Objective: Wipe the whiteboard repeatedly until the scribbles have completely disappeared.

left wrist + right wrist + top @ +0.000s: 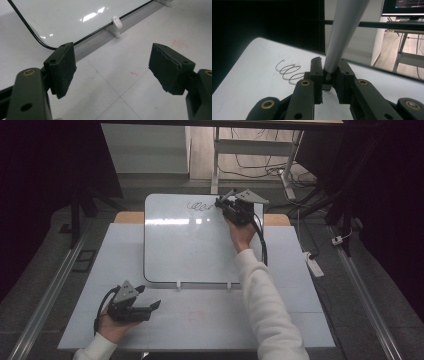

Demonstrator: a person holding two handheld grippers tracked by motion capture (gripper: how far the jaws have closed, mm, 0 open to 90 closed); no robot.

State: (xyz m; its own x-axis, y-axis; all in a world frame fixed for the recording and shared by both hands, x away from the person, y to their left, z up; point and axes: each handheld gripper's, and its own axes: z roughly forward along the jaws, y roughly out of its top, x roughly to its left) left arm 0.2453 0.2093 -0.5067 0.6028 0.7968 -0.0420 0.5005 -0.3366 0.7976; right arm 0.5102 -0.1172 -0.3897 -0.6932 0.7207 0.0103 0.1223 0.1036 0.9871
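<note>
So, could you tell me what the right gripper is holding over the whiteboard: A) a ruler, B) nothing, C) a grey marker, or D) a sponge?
C: the right gripper is shut on a grey marker, beside looped scribbles on the whiteboard.

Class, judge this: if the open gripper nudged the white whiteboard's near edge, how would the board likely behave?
The white whiteboard looks rigid and flat, so it would probably slide as one piece rather than bend. Its glossy face looks slippery. The small white clips at its near edge may resist a push.
</note>
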